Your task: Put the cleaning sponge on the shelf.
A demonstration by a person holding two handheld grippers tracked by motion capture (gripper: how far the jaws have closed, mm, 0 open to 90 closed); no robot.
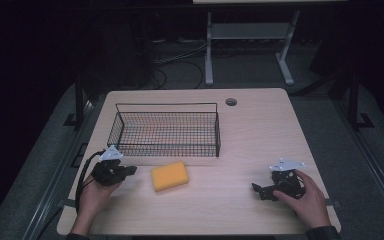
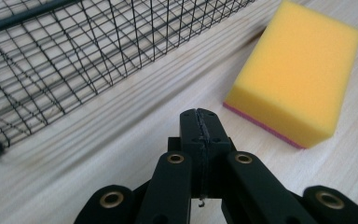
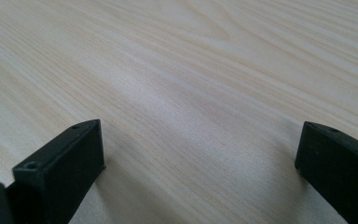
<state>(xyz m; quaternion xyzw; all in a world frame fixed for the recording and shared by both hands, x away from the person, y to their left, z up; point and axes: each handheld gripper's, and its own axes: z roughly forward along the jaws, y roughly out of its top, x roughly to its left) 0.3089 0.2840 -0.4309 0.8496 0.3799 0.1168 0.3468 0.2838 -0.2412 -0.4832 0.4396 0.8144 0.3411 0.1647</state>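
Note:
A yellow sponge with a thin pink underside lies flat on the pale wooden table, in front of a black wire basket. My left gripper sits a little to the sponge's left, pointing at it. In the left gripper view its two jaws are pressed together with nothing between them, and the sponge lies ahead to the right, apart from the tips of the left gripper. My right gripper rests at the table's front right. Its jaws stand wide apart over bare wood, the right gripper holding nothing.
The wire basket has nothing in it and stands at the table's middle left. A round cable hole is at the back edge. Beyond the table stands a white frame on a dark floor with cables.

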